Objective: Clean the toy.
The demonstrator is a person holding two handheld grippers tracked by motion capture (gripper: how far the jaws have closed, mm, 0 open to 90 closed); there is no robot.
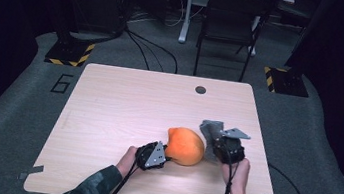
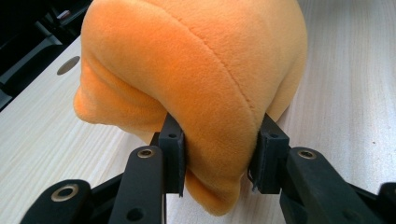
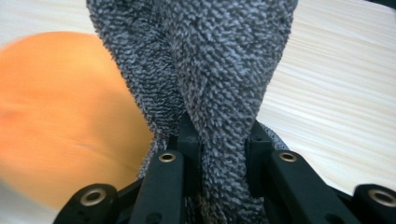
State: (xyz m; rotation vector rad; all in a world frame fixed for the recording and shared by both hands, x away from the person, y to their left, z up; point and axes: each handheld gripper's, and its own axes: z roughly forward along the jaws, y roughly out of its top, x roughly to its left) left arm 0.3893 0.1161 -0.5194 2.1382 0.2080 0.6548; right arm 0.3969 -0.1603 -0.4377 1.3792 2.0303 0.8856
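An orange plush toy lies on the wooden table, near its front middle. My left gripper is shut on the toy's near left end; in the left gripper view both pads press into the orange plush toy on either side of a seam. Just right of the toy, my right gripper is shut on a bunched grey knitted cloth. In the right gripper view the grey cloth rises twisted from between the jaws, with the orange toy blurred behind it at the left.
A round cable hole sits near the table's far edge. Beyond the table stand a dark chair and black stands with yellow-black hazard tape. Cables trail over the grey floor.
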